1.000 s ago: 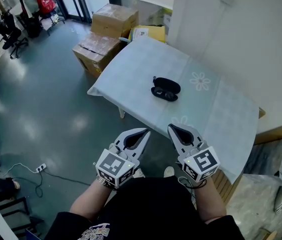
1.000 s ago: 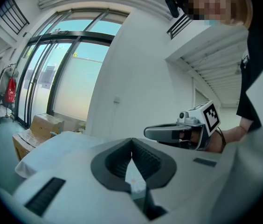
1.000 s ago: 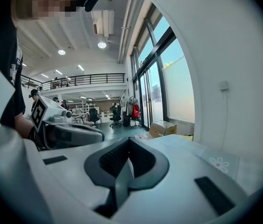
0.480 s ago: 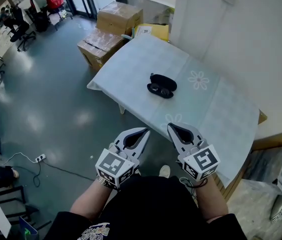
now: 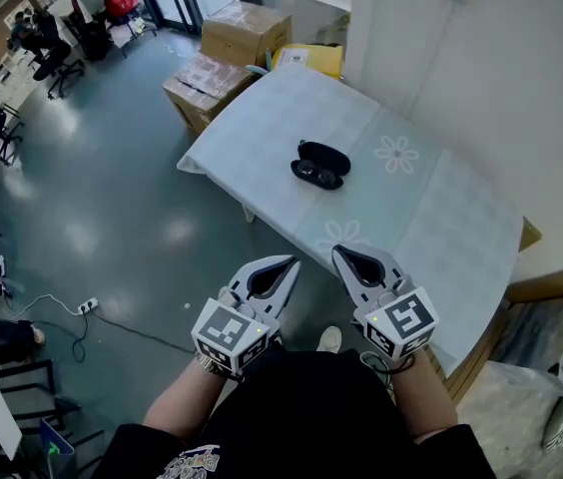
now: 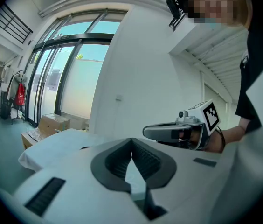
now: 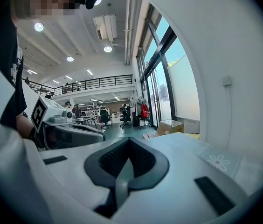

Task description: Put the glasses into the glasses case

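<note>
A black glasses case (image 5: 325,155) lies open near the middle of the table (image 5: 431,218), which has a pale cloth. Dark glasses (image 5: 315,175) sit at the case's near side; I cannot tell whether they lie in it or beside it. My left gripper (image 5: 286,264) and right gripper (image 5: 340,255) are held side by side close to my body, short of the table's near edge, both shut and empty. The left gripper view shows its jaws (image 6: 131,139) closed tip to tip, with the right gripper (image 6: 176,132) alongside. In the right gripper view the jaws (image 7: 129,139) are also closed.
Two cardboard boxes (image 5: 245,32) (image 5: 202,79) and a yellow item (image 5: 311,60) sit on the floor past the table's far end. A white wall (image 5: 481,78) runs along the table's right side. A power strip (image 5: 87,305) lies on the floor at left.
The table and case have shifted slightly in the head view as I move. Both grippers stay shut in the same place near my body.
</note>
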`<state>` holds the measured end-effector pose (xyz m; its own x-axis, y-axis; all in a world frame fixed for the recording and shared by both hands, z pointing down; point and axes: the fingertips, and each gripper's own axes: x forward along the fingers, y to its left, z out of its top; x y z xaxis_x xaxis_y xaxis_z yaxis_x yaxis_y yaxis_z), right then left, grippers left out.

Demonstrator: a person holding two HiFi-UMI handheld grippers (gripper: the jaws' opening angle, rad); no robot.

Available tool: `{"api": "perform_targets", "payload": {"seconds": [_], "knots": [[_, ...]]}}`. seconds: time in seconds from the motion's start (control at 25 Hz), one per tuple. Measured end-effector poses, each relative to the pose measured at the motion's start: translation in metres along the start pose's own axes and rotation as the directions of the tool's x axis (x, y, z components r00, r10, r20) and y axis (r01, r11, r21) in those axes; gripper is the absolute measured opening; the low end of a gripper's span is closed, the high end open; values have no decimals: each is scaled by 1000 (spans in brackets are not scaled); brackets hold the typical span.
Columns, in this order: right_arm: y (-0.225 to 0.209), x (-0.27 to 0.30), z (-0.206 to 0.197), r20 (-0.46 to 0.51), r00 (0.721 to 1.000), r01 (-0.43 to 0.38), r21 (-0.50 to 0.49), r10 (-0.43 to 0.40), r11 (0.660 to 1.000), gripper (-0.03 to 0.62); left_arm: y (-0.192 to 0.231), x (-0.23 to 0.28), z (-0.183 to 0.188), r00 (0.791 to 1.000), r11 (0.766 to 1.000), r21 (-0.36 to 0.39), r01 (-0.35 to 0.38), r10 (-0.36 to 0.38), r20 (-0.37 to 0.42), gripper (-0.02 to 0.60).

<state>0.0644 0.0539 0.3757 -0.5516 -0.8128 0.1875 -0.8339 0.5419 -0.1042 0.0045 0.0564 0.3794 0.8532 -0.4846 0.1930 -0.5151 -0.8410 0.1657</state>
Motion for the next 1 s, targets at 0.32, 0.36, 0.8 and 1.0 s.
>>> {"api": "perform_targets", "payload": {"seconds": [0.32, 0.36, 0.8, 1.0], "knots": [[-3, -13, -4, 7, 1000, -13, 1, 13, 1000, 23, -15, 3, -6, 1000, 1000, -5, -14, 14, -2, 28], [-3, -14, -4, 8, 1000, -14, -1, 14, 1000, 23, -16, 3, -6, 1000, 1000, -6, -14, 14, -4, 28], [-10, -19, -8, 4, 1000, -18, 9, 18, 1000, 23, -21, 12, -9, 1000, 1000, -8, -15, 15, -4, 28], [-14, -20, -7, 6, 1000, -19, 9, 19, 1000, 21, -22, 16, -7, 1000, 1000, -6, -16, 16, -3, 28]]}}
